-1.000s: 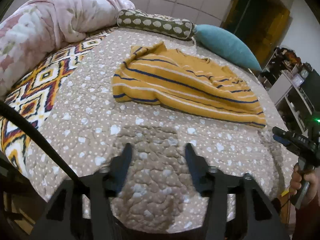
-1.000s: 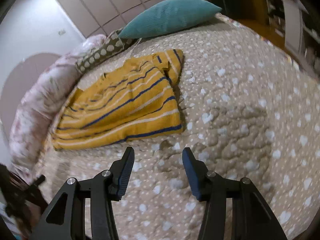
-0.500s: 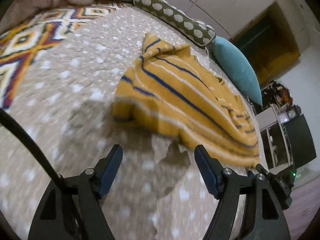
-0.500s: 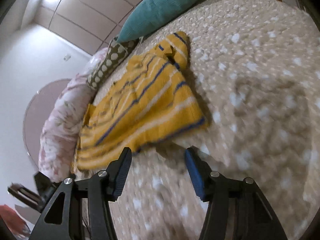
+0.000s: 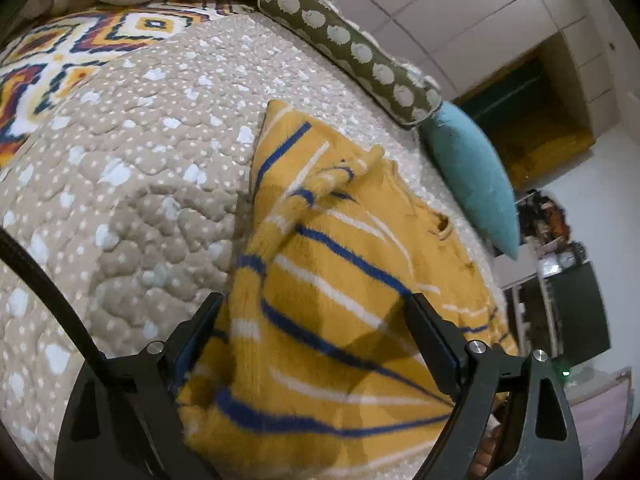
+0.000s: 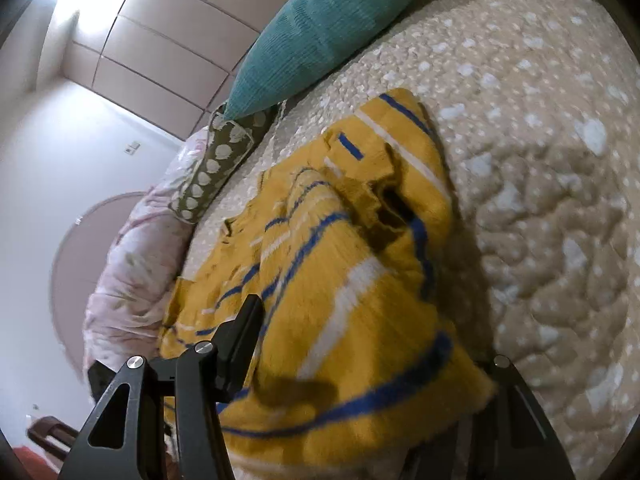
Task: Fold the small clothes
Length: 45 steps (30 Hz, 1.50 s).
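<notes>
A bedroom in a home. A bed [image 5: 168,128] fills most of both views, spread with a beige quilted cover dotted in white. At its head lie a teal pillow [image 6: 320,36], an olive bolster [image 5: 352,48] with pale spots, a patterned blanket [image 5: 60,60] and a bunched floral duvet [image 6: 136,264]. A panelled wardrobe front [image 6: 160,40] rises behind the pillows. Beside the bed stand cluttered shelves [image 5: 560,264], with a dark doorway [image 5: 532,120] beyond.

Left gripper [image 5: 316,340] jaws just opening, wide astride yellow striped garment [image 5: 344,280].
</notes>
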Motion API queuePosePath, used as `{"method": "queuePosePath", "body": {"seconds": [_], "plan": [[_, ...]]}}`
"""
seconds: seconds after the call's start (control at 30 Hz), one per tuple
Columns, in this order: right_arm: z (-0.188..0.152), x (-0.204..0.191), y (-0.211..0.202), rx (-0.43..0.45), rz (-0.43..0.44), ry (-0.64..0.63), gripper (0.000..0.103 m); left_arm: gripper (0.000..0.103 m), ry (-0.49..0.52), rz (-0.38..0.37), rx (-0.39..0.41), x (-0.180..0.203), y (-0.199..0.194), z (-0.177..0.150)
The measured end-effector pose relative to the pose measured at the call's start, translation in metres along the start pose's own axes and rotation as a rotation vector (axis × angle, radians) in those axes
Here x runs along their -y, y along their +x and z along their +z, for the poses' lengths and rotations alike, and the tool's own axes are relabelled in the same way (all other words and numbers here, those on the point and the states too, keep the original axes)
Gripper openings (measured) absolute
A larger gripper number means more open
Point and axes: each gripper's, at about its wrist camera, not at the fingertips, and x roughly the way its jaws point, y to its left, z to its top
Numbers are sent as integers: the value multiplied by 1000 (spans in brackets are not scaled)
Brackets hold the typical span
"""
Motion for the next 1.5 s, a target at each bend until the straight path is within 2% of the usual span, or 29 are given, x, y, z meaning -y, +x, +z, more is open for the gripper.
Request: {"method": "queuePosePath", "body": {"seconds": [0.03,0.07,0.1,0.17,0.27,0.4,0.5,0.57,0.63,0.67,0.77,0.87,0.9,0.97,1.03,1.07,1.13,1.2,1.27,1.4,1.5], "plan": [[1,-1,2,1,-14,-1,56,71,12,45,-7,4,3,2],[2,-1,5,-3,-26,10,35,42,21,86,-16,7,5,4],[5,3,8,-25,-16,39,25,30,14,73,-46,9,7,7],[8,10,6,-49,10,87,21,25,-34,47,-65,8,0,11],[8,6,-6,-64,40,95,19,18,-22,41,-57,18,-22,10],[-6,-4,-38,-87,65,54,19,17,11,30,-72,23,-53,-10],[-26,2,-63,-101,75,38,19,17,22,11,-94,18,-73,-39],[-42,11,-75,-111,56,18,20,20,39,32,-116,12,-76,-58],[-58,25,-82,-126,20,12,30,24,54,94,-123,3,-77,-74],[-64,34,-85,-128,4,24,38,30,58,119,-117,-1,-80,-80],[-74,56,-110,-112,49,76,43,36,43,163,-74,-14,-101,-83],[-75,58,-146,-55,-33,32,51,36,46,257,17,-24,-135,-83],[-74,53,-163,-13,-104,-14,51,36,54,290,45,-27,-146,-84],[-71,40,-183,47,-166,-80,51,37,70,331,83,-31,-161,-84],[-69,12,-191,71,-143,-166,51,41,90,350,105,-31,-171,-88],[-69,-5,-187,62,-125,-212,51,46,101,355,115,-30,-173,-92],[-75,-47,-164,18,-91,-325,48,49,120,353,123,-28,-173,-98],[-88,-91,-125,-53,-73,-442,29,49,149,347,109,-24,-171,-108],[-102,-133,-80,-115,-61,-552,21,49,177,351,94,-21,-167,-116],[-118,-193,17,-238,-25,-663,20,51,213,368,89,-25,-169,-129],[-131,-222,96,-322,-92,-745,20,53,214,373,89,-33,-173,-134]]}}
